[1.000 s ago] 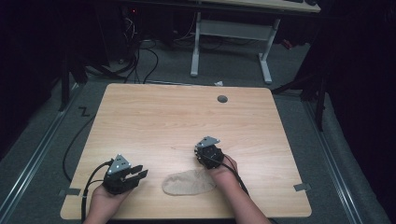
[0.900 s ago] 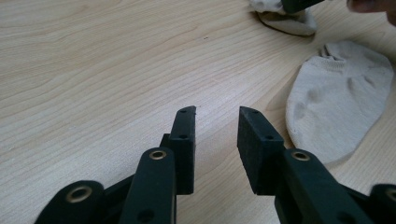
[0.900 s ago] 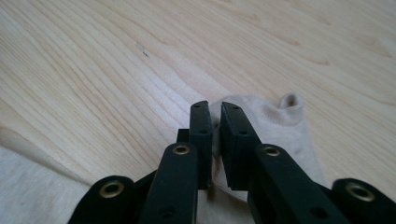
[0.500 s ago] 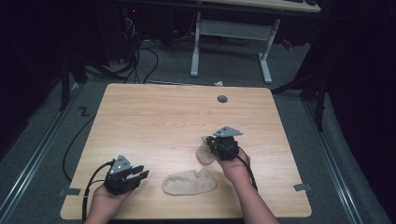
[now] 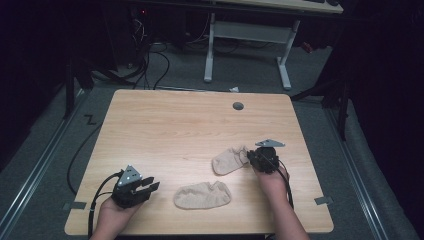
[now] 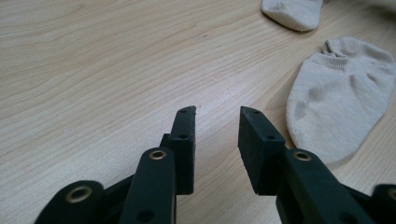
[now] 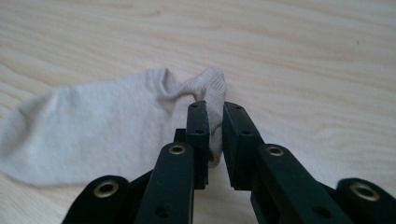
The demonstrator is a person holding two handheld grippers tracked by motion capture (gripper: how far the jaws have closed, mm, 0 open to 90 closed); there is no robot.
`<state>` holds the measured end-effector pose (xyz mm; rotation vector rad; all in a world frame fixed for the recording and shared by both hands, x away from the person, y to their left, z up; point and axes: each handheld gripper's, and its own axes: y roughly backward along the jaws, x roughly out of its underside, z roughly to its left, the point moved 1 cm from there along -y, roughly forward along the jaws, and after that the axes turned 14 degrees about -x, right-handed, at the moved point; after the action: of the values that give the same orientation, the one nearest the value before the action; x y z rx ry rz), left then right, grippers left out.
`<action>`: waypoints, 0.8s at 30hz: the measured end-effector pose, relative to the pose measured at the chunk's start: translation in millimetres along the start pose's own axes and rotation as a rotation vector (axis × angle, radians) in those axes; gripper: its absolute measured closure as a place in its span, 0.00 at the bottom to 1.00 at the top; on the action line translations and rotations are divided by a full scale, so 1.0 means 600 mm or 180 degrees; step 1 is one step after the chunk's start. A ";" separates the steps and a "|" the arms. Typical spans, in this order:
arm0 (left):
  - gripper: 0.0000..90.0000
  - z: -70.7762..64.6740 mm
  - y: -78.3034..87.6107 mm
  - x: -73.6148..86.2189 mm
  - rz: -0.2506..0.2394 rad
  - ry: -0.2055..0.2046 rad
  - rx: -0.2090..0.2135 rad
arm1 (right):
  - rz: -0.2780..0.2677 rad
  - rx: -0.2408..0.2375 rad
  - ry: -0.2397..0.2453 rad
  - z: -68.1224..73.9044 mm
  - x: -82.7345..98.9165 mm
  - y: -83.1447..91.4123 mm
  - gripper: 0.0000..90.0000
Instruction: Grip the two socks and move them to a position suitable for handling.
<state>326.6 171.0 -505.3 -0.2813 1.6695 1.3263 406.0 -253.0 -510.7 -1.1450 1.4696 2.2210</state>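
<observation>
Setting: dim workroom, grey carpet; a pale wooden table (image 5: pixel 200 130) sits lit in the middle.
Pinched sock: a beige ankle sock (image 5: pixel 229 161) lies right of the table's centre, its cuff end pointing to your right gripper. In the right gripper view the sock (image 7: pixel 93 130) spreads flat to the left while its ribbed cuff is drawn up between the jaws.
Right gripper: your right gripper (image 5: pixel 261 159) is clamped on that cuff, jaws nearly together with fabric between them (image 7: pixel 215 135). Its grey three-cornered plate shows on top in the high view, and your right hand (image 5: pixel 272 181) holds it from behind.
Loose sock: a second beige sock (image 5: pixel 202 195) lies flat near the front edge, between your two hands and apart from the first. In the left gripper view this second sock (image 6: pixel 341 98) sits to the right of the jaws, with the toe of the other one at the top edge.
Left gripper: your left gripper (image 5: pixel 142 189) rests near the table's front left corner, pointing toward the loose sock. Its jaws stand apart over bare wood (image 6: pixel 217 140), holding nothing.
Left hand: your left hand (image 5: pixel 114 214) holds it at the table's edge, a black cable trailing off beside it.
Far side: a round grommet (image 5: pixel 238 106) sits near the table's back edge; a white desk frame (image 5: pixel 247 35) and cables stand on the floor beyond.
</observation>
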 end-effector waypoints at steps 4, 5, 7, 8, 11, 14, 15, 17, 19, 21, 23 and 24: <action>0.73 -0.005 -0.006 -0.005 0.0004 -0.0021 -0.0006 | 0.0050 0.0029 -0.0007 -0.003 0.023 0.005 0.90; 0.72 -0.008 -0.007 -0.006 0.0003 -0.0018 0.0005 | 0.0067 0.0016 0.0000 -0.001 0.031 0.006 0.90; 0.72 -0.019 -0.012 -0.009 0.0017 -0.0055 0.0001 | 0.0085 -0.0011 0.0021 0.003 0.041 0.009 0.89; 0.71 -0.026 -0.016 -0.011 0.0019 -0.0078 -0.0007 | 0.0061 -0.0030 0.0010 0.005 0.044 0.012 0.89; 0.68 -0.046 -0.029 -0.028 0.0006 -0.0128 -0.0040 | -0.0006 -0.0108 -0.0014 0.012 0.053 0.018 0.85; 0.66 -0.060 -0.048 -0.047 0.0003 -0.0134 -0.0085 | -0.0080 -0.0138 -0.0017 0.012 0.051 0.024 0.80; 0.66 -0.063 -0.057 -0.054 0.0006 -0.0123 -0.0095 | -0.0103 -0.0128 -0.0006 0.011 0.051 0.025 0.77; 0.65 -0.071 -0.078 -0.067 0.0001 -0.0077 -0.0082 | -0.0110 -0.0110 0.0004 0.011 0.049 0.024 0.75; 0.64 -0.080 -0.103 -0.081 0.0006 -0.0025 -0.0052 | -0.0115 -0.0086 0.0016 0.010 0.049 0.024 0.73; 0.63 -0.087 -0.123 -0.093 0.0011 -0.0002 -0.0025 | -0.0112 -0.0053 0.0019 0.007 0.048 0.024 0.72; 0.62 -0.095 -0.143 -0.107 0.0012 -0.0019 0.0041 | -0.0128 -0.0028 0.0017 0.004 0.048 0.025 0.71; 0.62 -0.099 -0.154 -0.114 0.0013 -0.0024 0.0091 | -0.0132 -0.0023 0.0003 0.003 0.048 0.026 0.71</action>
<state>393.5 60.0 -513.0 -0.2561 1.6821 1.3040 377.3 -264.7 -520.8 -1.1679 1.4263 2.2003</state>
